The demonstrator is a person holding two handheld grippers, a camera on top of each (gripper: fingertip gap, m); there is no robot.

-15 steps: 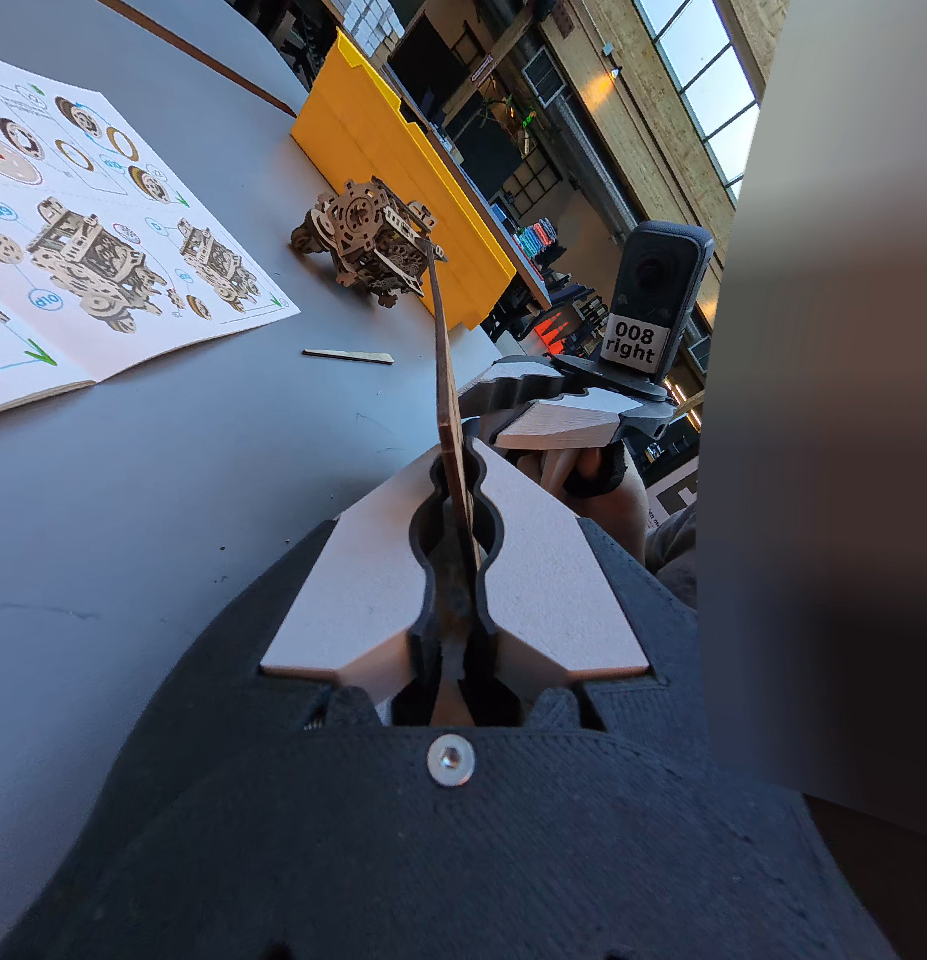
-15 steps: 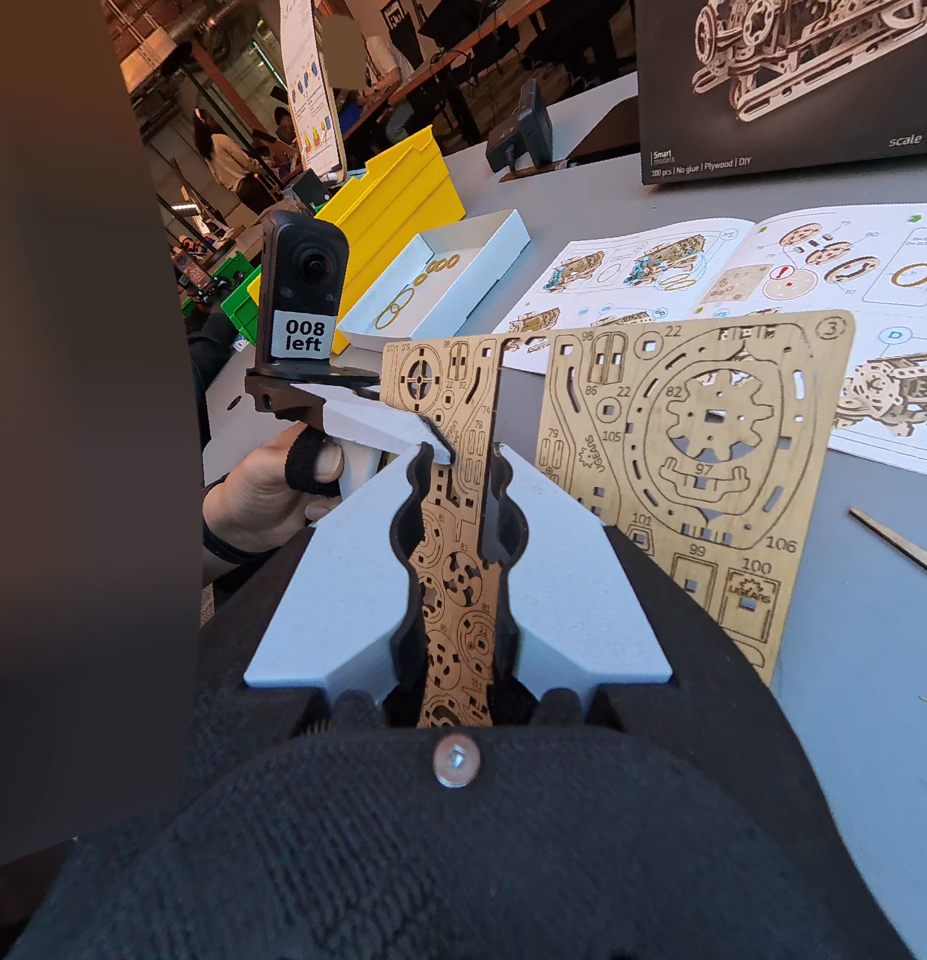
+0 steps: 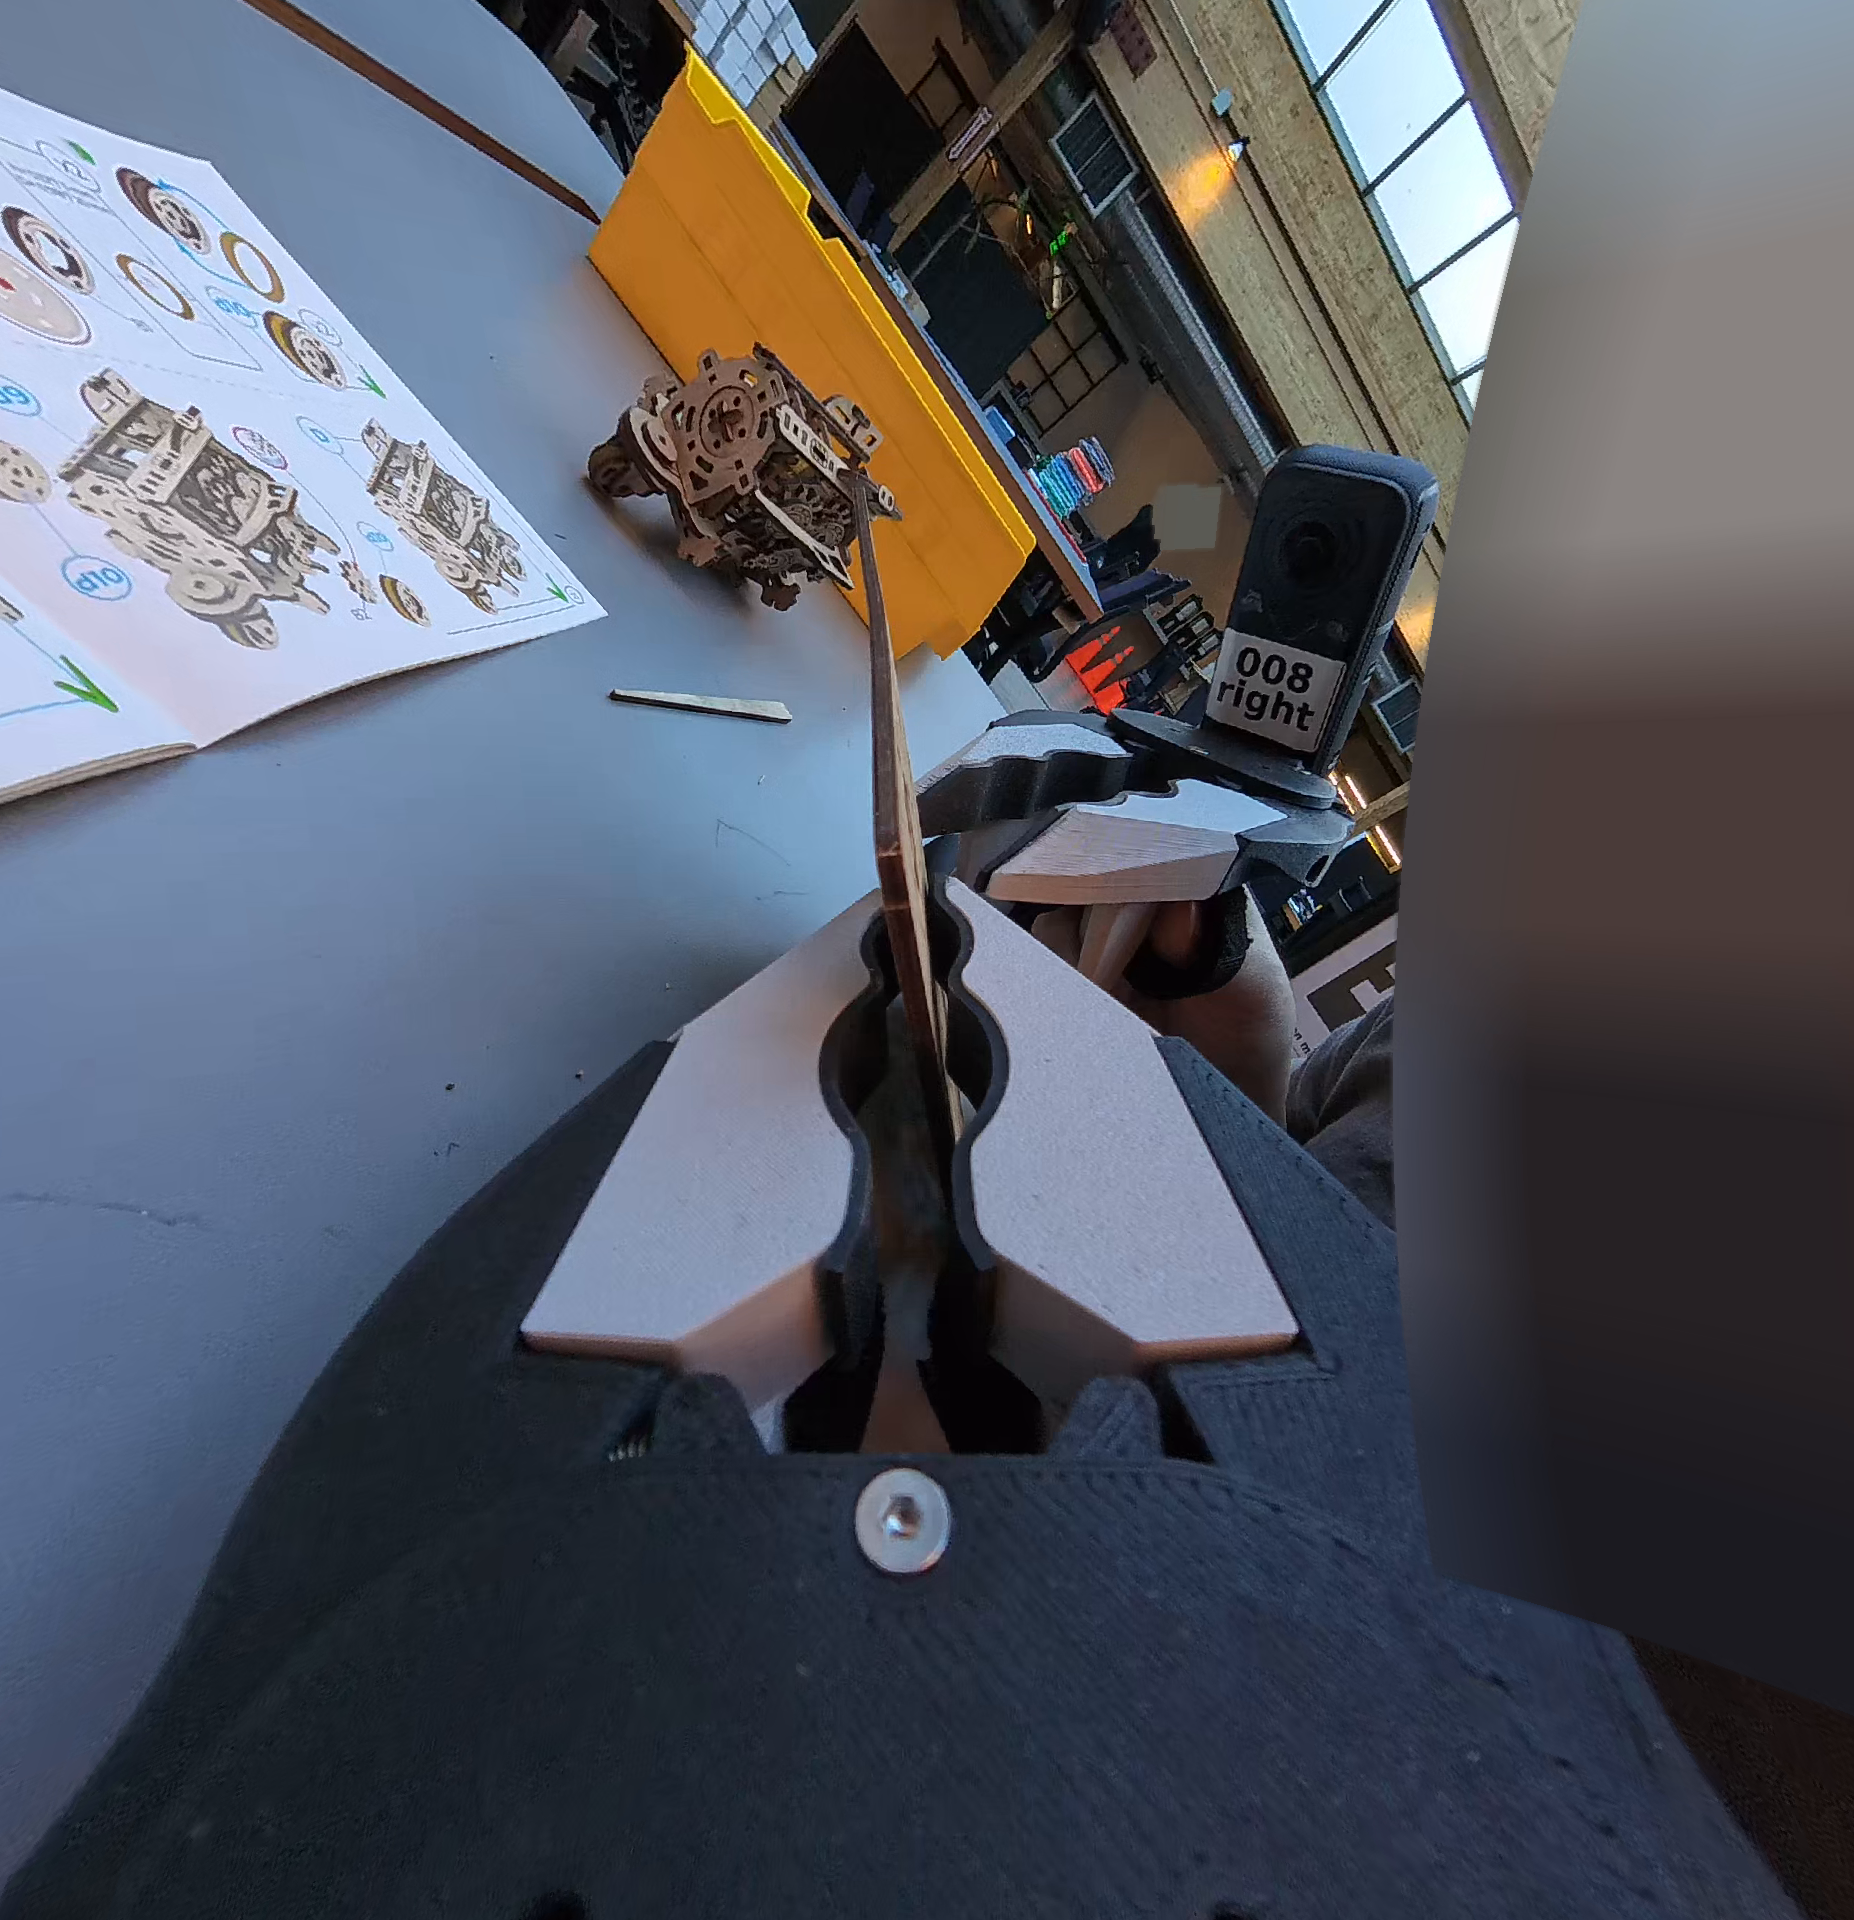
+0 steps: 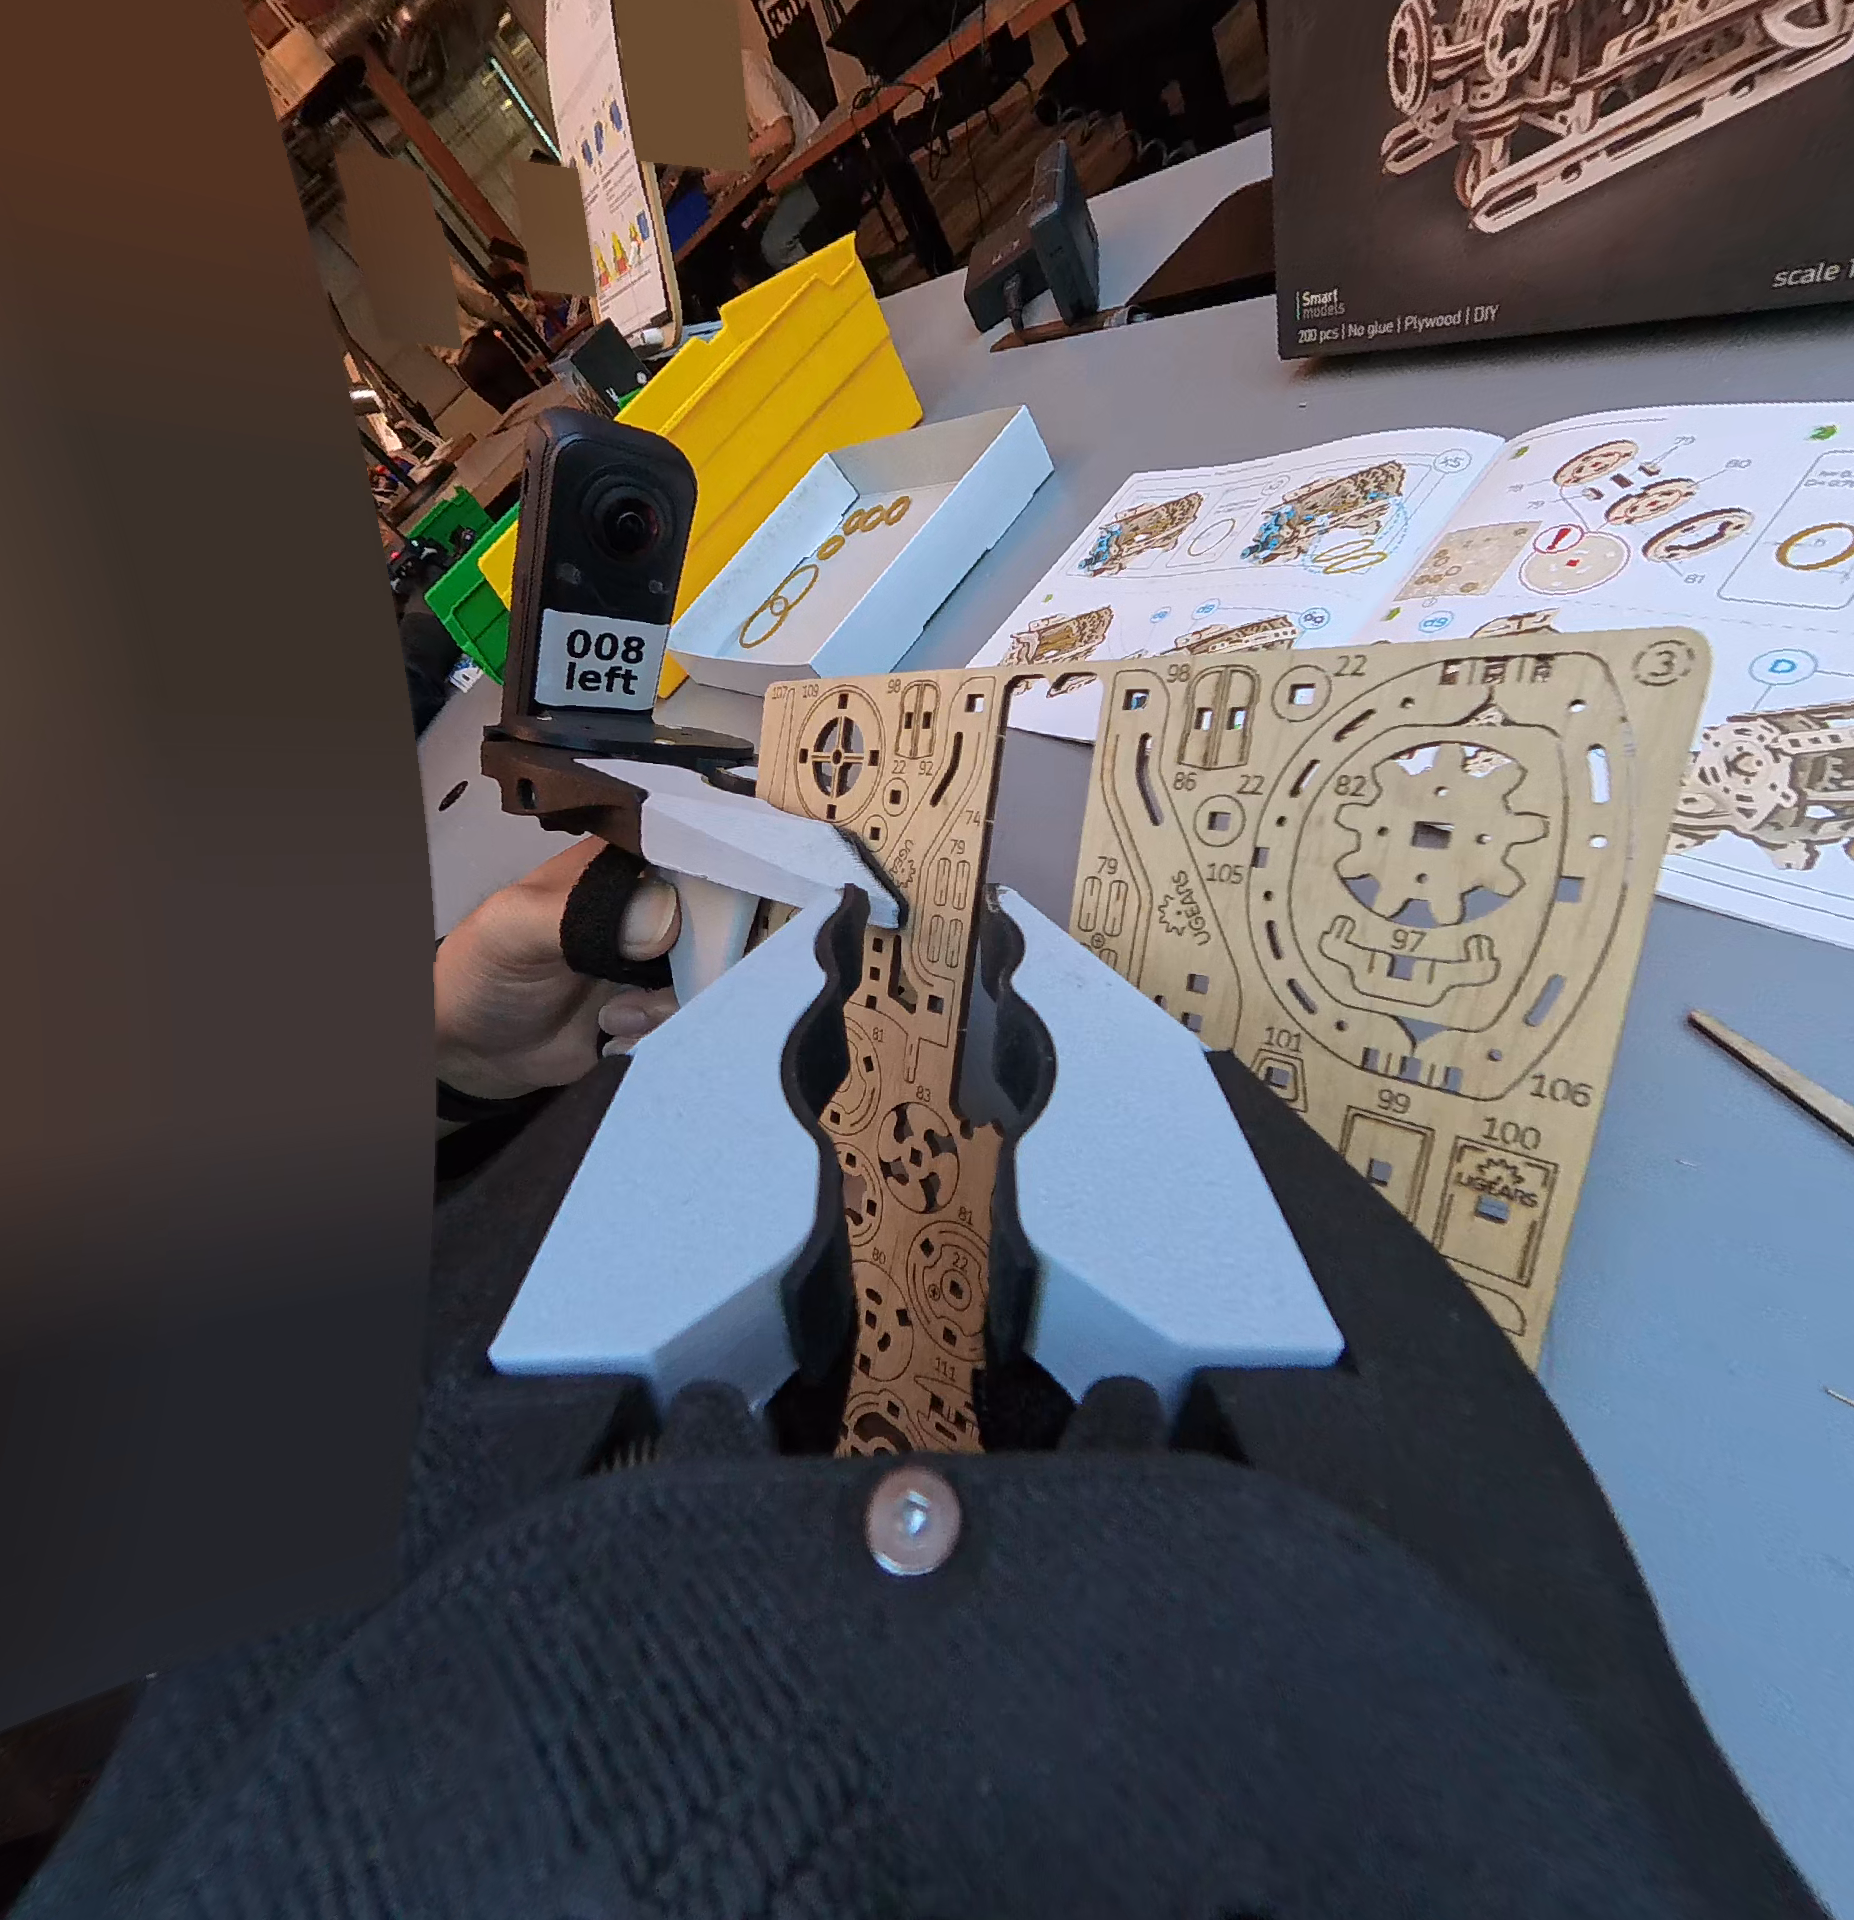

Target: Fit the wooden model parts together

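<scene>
A grey table (image 4: 1733, 1299) is carrying an open instruction booklet (image 4: 1266, 540) and a half-built wooden model (image 3: 741, 483) beside a yellow bin (image 3: 798, 343). The left gripper (image 3: 915, 925) is pinching the laser-cut plywood parts sheet (image 4: 1370, 935) edge-on — the sheet is standing upright above the table. The right gripper (image 4: 918, 914) is sitting partly open, its fingers straddling the sheet's left strip without clamping it.

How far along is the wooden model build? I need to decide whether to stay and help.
Partly done: a part-built wooden assembly sits on the grey table by the yellow bin. In hand: the left gripper is shut on the plywood parts sheet, held upright; the right gripper is open around it. Left: most parts are still uncut in the sheet, though some gaps show.
</scene>
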